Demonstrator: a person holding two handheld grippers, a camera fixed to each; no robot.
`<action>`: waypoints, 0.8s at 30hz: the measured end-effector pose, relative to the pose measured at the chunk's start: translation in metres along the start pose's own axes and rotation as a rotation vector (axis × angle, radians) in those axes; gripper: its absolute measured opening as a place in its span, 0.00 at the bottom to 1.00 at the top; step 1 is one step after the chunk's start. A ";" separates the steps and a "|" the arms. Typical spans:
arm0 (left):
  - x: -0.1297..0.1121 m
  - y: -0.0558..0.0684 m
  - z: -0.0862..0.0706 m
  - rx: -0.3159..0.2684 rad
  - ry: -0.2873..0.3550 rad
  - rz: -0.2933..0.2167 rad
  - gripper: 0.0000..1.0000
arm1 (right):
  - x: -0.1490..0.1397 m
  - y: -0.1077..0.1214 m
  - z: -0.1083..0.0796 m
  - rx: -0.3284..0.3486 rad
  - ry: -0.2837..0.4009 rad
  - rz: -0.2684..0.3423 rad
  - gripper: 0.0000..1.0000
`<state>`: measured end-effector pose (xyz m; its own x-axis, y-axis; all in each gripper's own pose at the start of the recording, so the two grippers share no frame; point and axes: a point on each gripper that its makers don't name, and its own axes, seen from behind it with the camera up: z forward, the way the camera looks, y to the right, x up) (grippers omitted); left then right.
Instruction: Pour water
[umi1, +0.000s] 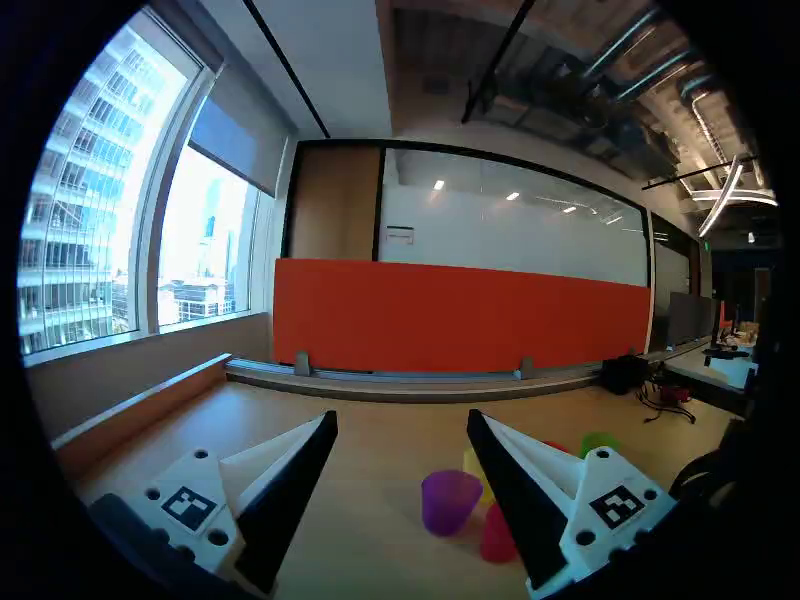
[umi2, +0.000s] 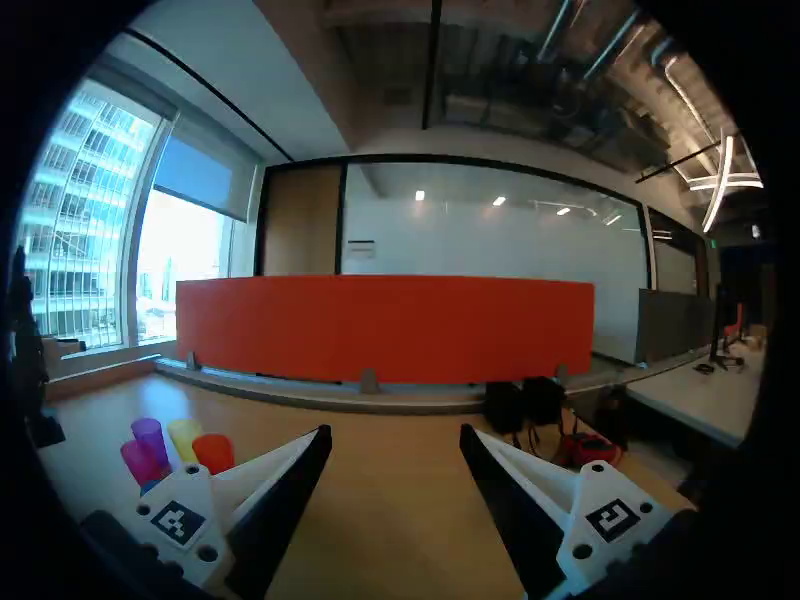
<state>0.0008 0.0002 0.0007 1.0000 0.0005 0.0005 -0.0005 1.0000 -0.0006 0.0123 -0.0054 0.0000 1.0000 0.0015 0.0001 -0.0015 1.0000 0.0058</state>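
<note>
Left tongs (umi1: 400, 415) and right tongs (umi2: 393, 430) both gape released near the coloured cups (umi1: 449, 500), contents unclear.

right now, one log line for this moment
pour: not started | left gripper: open, empty | right gripper: open, empty | purple cup: upright on desk, untouched

Left gripper (umi1: 400, 414) and right gripper (umi2: 394, 429), white wedge fingers (umi1: 272, 458), black inner faces, square black-and-white markers (umi1: 188, 506), round holes (umi1: 218, 537)

No legible writing
The sheet (umi1: 397, 236) on the glass wall (umi1: 520, 230) is too small to read; the tag (umi1: 189, 506) on the left gripper (umi1: 400, 414) shows a pattern, no letters.
</note>
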 end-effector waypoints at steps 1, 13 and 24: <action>0.003 0.001 0.002 -0.002 -0.002 0.002 0.96 | 0.006 -0.001 0.001 0.002 0.002 0.003 0.99; 0.054 0.021 0.017 -0.079 -0.017 0.009 0.96 | 0.076 -0.003 0.009 0.014 0.015 0.016 0.99; 0.101 0.022 0.021 -0.109 -0.010 -0.005 0.96 | 0.124 -0.010 0.014 0.051 0.031 0.011 0.99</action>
<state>0.1019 0.0227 0.0221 0.9999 -0.0036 0.0104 0.0047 0.9940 -0.1091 0.1361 -0.0152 0.0145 0.9994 0.0137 -0.0303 -0.0119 0.9983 0.0573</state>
